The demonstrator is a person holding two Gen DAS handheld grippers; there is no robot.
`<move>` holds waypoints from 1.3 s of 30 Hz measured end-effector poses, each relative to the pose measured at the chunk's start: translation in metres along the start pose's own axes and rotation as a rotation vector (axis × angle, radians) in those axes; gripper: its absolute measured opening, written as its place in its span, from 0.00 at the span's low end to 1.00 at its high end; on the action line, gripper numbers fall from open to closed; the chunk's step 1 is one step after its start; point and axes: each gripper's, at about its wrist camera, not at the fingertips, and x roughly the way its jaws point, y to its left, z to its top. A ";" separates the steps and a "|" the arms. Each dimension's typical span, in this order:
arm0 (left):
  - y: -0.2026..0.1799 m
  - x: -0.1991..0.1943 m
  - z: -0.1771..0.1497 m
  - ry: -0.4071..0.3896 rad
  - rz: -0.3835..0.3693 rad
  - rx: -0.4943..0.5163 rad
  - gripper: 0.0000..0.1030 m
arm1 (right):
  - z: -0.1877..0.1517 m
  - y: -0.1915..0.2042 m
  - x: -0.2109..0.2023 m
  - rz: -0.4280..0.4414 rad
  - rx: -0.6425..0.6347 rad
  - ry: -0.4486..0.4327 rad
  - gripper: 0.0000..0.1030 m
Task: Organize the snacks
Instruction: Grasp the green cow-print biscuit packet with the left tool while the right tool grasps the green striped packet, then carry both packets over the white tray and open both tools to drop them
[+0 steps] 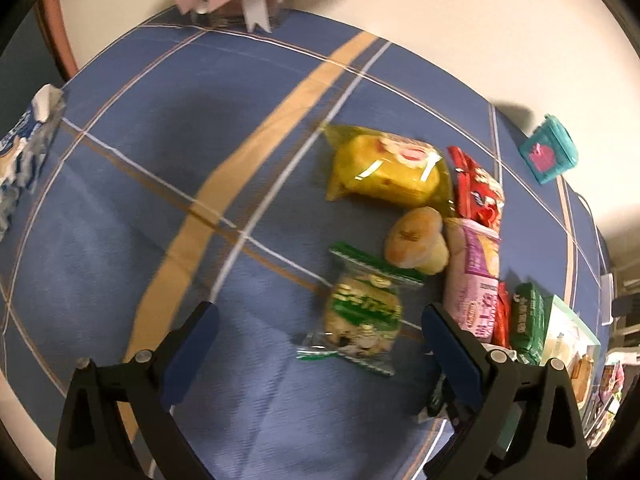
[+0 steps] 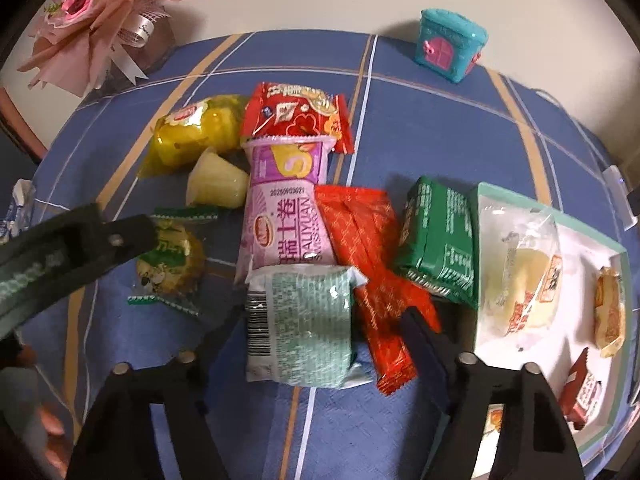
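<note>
The blue checked cloth (image 2: 132,360) fills both views, with the white tray (image 2: 576,236) at the right edge of the right wrist view already holding three snacks. The rest lie in a tight heap at centre frame: pink roll (image 2: 286,216), red pack (image 2: 372,256), green pack (image 2: 438,236), yellow bag (image 2: 192,132), jelly cup (image 2: 216,184).

The right gripper (image 2: 312,332), at the bottom centre of its view, has its fingers set either side of the pale green pack (image 2: 300,324); the left pad is hidden under the wrapper, so I cannot tell whether they pinch it yet. The red pack lies touching that pack's right side and runs under the right finger, so a closing grip could catch both or drag the red one along. The slick, puffy wrapper could also slip out.

The left gripper (image 1: 320,340) hangs with fingers spread around the cookie pack (image 1: 360,312), touching nothing. Both tools crowd the same heap, so a collision seems the likeliest mishap.
</note>
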 end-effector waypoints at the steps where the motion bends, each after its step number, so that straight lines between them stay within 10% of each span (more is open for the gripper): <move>1: -0.004 0.002 0.000 -0.001 -0.004 0.014 0.97 | -0.003 0.001 -0.002 0.003 -0.001 0.001 0.67; 5: -0.015 0.006 -0.004 -0.008 -0.013 0.056 0.87 | -0.012 0.007 -0.006 0.031 -0.007 0.010 0.50; 18: -0.026 0.016 -0.014 0.015 0.004 0.104 0.50 | -0.019 0.000 -0.011 0.065 0.003 0.028 0.50; 39: -0.012 -0.084 0.000 -0.137 -0.005 0.048 0.49 | -0.005 -0.026 -0.070 0.093 0.059 -0.063 0.50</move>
